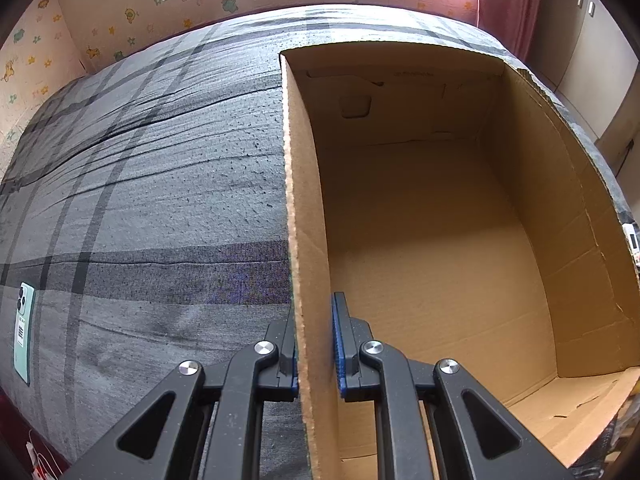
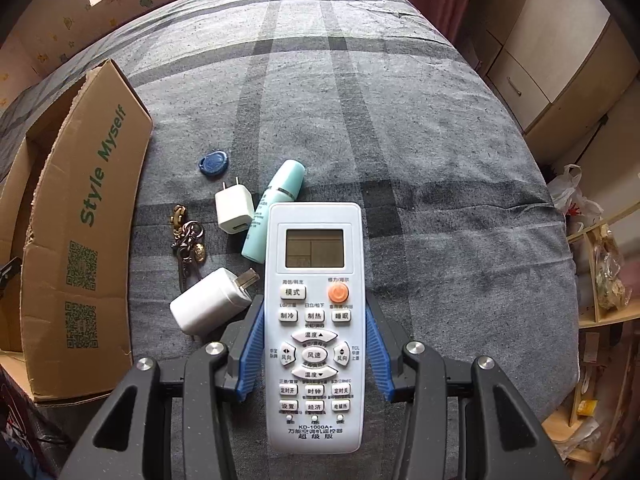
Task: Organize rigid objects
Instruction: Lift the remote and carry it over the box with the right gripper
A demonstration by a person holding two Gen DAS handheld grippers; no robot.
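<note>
Blue pads of my right gripper (image 2: pixel 314 350) clamp the white remote (image 2: pixel 314 320) by its long edges, face up, above the grey plaid bed (image 2: pixel 440 160); just left of it lie a big charger (image 2: pixel 208 304), keys (image 2: pixel 188 240), a small charger (image 2: pixel 235 210), a teal tube (image 2: pixel 272 212) and a blue fob (image 2: pixel 214 162); further left stands the cardboard box (image 2: pixel 88 220). My left gripper (image 1: pixel 316 360) is pinched shut on the box's wall (image 1: pixel 304 240); a phone (image 1: pixel 23 332) lies on the bed at far left.
</note>
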